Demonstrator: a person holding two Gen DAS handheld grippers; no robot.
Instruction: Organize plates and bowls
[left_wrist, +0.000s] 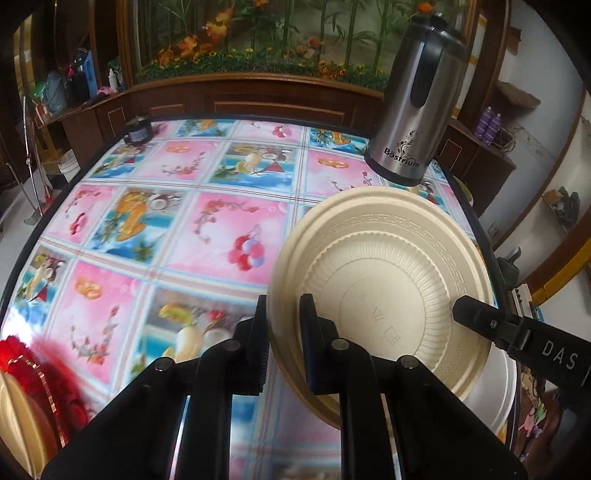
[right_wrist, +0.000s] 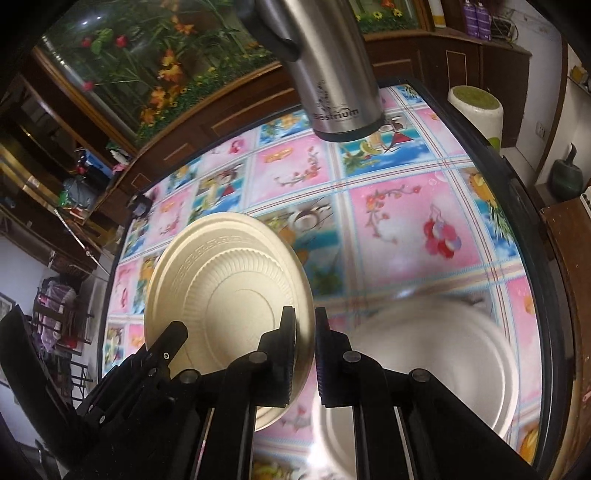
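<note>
A cream plate (left_wrist: 384, 291) with a patterned rim is held off the table (left_wrist: 147, 229) by both grippers, tilted, its underside facing the cameras. The left gripper (left_wrist: 284, 332) is clamped on the plate's left edge: one finger sits outside the rim, the other presses on the ribbed underside. The right gripper (right_wrist: 304, 350) is clamped on the opposite, right edge in the same way, the rim caught between its two fingers. Below the plate, at the near right of the table, a white bowl (right_wrist: 443, 369) lies blurred. A steel kettle (left_wrist: 417, 103) stands at the far right of the flowered tablecloth.
</note>
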